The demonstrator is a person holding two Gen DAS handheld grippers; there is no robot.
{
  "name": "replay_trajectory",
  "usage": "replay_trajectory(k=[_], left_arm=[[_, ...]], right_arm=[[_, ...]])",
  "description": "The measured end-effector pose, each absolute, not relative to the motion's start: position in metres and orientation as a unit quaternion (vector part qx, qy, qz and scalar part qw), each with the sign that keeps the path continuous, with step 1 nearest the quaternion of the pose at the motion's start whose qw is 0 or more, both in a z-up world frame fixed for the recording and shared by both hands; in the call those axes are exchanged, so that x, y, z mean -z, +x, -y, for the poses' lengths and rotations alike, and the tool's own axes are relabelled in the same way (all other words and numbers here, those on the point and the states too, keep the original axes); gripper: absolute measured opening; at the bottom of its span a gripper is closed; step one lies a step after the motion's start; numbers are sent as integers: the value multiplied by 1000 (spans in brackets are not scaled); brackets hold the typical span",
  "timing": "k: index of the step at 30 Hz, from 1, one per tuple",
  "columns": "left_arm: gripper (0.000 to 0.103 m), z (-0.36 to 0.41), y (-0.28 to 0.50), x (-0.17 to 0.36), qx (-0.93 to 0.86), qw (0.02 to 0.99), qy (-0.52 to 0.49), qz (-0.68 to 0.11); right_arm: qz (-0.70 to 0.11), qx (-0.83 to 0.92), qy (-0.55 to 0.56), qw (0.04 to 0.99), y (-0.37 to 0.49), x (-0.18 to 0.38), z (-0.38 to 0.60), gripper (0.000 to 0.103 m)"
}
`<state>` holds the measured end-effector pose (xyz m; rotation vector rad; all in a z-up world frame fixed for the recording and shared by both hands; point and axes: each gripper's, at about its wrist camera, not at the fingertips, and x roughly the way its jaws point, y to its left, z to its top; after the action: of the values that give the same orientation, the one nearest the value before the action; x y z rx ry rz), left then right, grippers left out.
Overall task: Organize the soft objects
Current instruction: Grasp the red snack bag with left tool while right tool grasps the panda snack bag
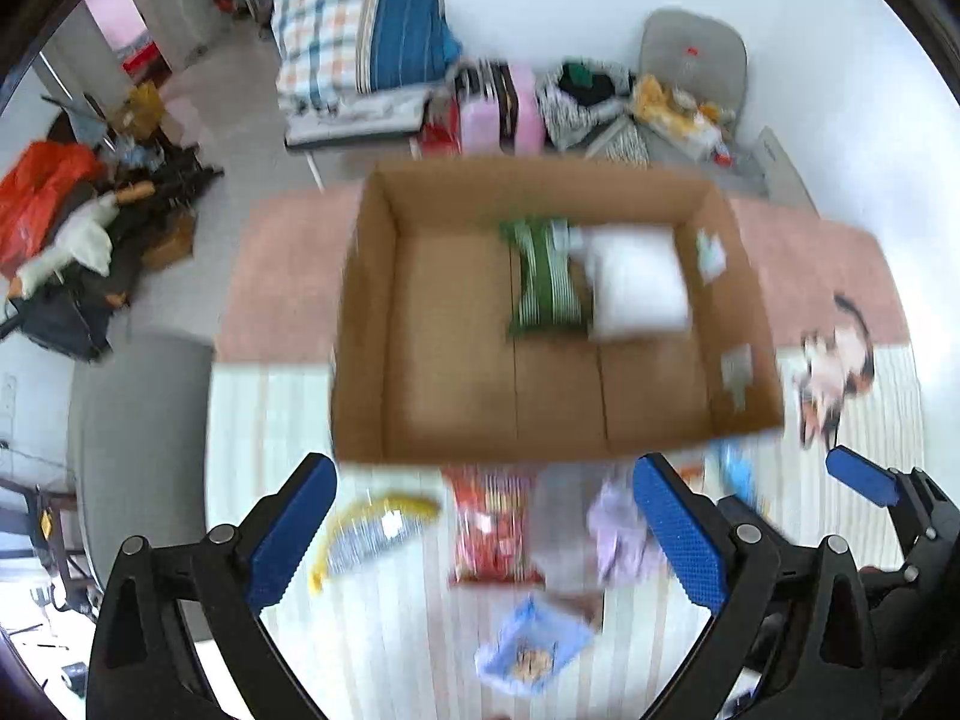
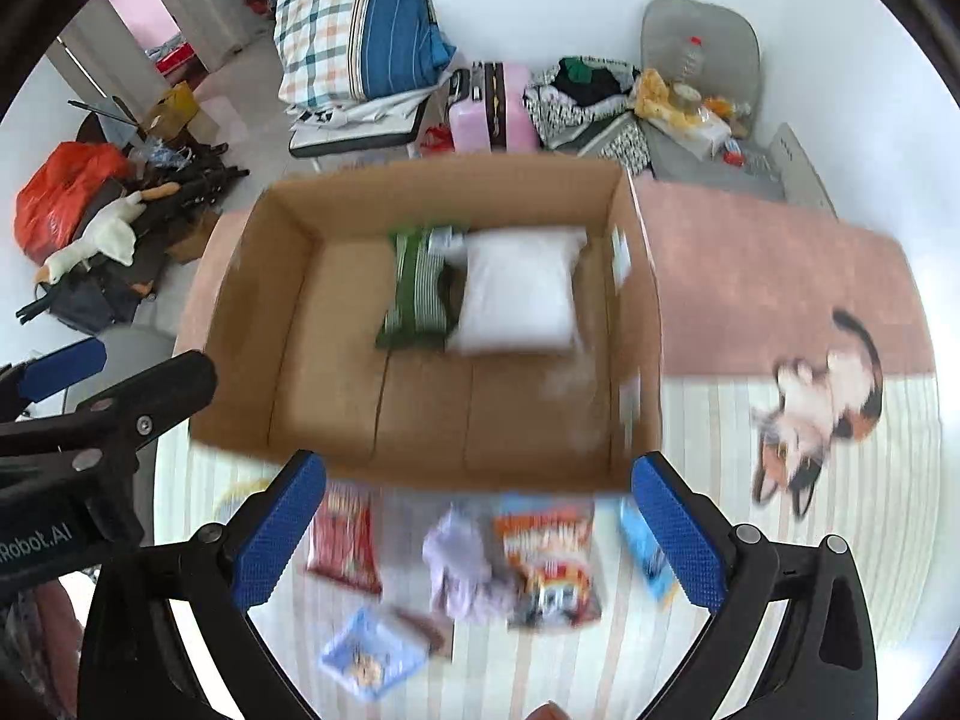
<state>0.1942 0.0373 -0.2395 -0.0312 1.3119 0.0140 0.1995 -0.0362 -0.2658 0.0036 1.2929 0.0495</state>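
We see bright, even daylight with soft shadows inside the cardboard box (image 1: 558, 312). Motion blur smears the box and the packets in front of it in both views; the clutter behind it stays sharper. Fisheye bending curves everything around the box, with black corners.

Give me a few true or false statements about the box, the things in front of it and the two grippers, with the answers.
1. The cardboard box holds a white pillow and a green striped pack. True.
2. The left gripper is shut on the red snack bag. False: it is open and holds nothing.
3. The right gripper is open. True.
4. The blue packet lies inside the box. False: it lies on the striped mat in front of the box.
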Motion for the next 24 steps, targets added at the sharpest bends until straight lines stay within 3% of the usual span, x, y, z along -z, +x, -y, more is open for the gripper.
replay_trajectory(k=[8, 15, 16, 18, 19, 24], left_arm=[[93, -42, 158, 324, -3, 725, -34, -687], [91, -29, 177, 376, 4, 691, -31, -722], [78, -27, 180, 382, 5, 687, -30, -726], [67, -20, 187, 402, 7, 668, -21, -744], [67, -18, 189, 409, 6, 661, -18, -750], [67, -11, 196, 439, -9, 640, 8, -768]], right_arm=[[-679, 4, 97, 728, 134, 347, 96, 103], [-701, 36, 111, 704, 146, 394, 123, 103], [-702, 37, 110, 702, 150, 400, 124, 100], [-711, 31, 107, 694, 159, 414, 123, 90], [-717, 28, 105, 689, 163, 420, 122, 83], [-745, 26, 68, 663, 166, 455, 110, 79]])
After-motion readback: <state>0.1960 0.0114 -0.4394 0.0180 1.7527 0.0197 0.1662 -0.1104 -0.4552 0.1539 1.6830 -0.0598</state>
